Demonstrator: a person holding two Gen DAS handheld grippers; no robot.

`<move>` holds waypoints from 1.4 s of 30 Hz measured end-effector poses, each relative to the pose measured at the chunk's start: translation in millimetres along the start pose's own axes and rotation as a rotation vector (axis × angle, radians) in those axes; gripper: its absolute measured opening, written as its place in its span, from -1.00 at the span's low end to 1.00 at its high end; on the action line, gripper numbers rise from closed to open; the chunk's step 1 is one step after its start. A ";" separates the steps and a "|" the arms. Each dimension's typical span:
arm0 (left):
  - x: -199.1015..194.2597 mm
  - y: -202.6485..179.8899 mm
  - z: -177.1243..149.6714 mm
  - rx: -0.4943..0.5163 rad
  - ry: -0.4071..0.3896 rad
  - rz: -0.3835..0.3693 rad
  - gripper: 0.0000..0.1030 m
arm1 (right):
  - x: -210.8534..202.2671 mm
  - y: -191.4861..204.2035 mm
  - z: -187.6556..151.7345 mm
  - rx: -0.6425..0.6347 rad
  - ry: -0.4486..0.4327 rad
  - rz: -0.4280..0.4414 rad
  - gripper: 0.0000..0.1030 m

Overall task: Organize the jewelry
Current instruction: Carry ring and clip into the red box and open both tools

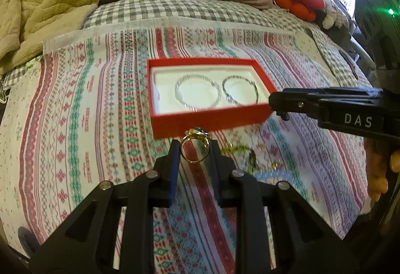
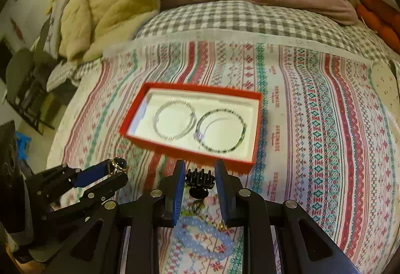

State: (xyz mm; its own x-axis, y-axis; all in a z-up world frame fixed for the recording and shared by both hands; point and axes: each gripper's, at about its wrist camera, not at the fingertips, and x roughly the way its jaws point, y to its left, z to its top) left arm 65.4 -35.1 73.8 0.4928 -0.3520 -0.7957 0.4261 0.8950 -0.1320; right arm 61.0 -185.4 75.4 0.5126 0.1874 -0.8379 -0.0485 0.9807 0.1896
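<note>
L tongs (image 1: 195,147) pinch 1 gold ring (image 1: 195,149), band upright, green stone toward red box (image 1: 210,121). R tongs (image 2: 200,174) spread apart w/ black hair claw (image 2: 199,180) between, contact unclear. Box holds 2 bracelets flat: silver bracelet (image 2: 174,123), dark bracelet (image 2: 221,130).

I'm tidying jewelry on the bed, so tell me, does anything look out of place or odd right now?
Nothing looks damaged. The red box sits askew on the striped cloth, holding two bangles. A blue bead bracelet and a black hair claw are loose on the cloth. The left gripper holds a gold ring.
</note>
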 end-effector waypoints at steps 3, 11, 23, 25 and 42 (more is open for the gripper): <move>3.2 2.1 9.1 -0.010 -0.018 -0.003 -0.51 | 0.6 -7.4 7.7 0.045 -0.018 0.005 -0.53; 25.6 6.3 29.3 -0.032 -0.051 0.011 -0.51 | 18.1 -19.6 17.1 0.096 -0.032 -0.017 -0.53; 46.9 17.0 39.9 -0.062 -0.047 0.041 -0.51 | 39.6 -22.7 22.9 0.081 -0.030 -0.045 -0.53; 48.5 15.7 40.9 -0.055 -0.047 0.041 -0.51 | 41.0 -23.4 23.4 0.079 -0.033 -0.049 -0.52; 11.5 2.4 33.2 -0.008 -0.085 0.087 0.25 | 2.7 -22.4 13.9 0.056 -0.069 -0.054 0.10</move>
State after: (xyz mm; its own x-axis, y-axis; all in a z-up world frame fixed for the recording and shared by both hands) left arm 97.3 -46.1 84.0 0.5903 -0.2950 -0.7514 0.3734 0.9251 -0.0699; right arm 75.4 -207.6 76.0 0.5708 0.1279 -0.8111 0.0281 0.9842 0.1750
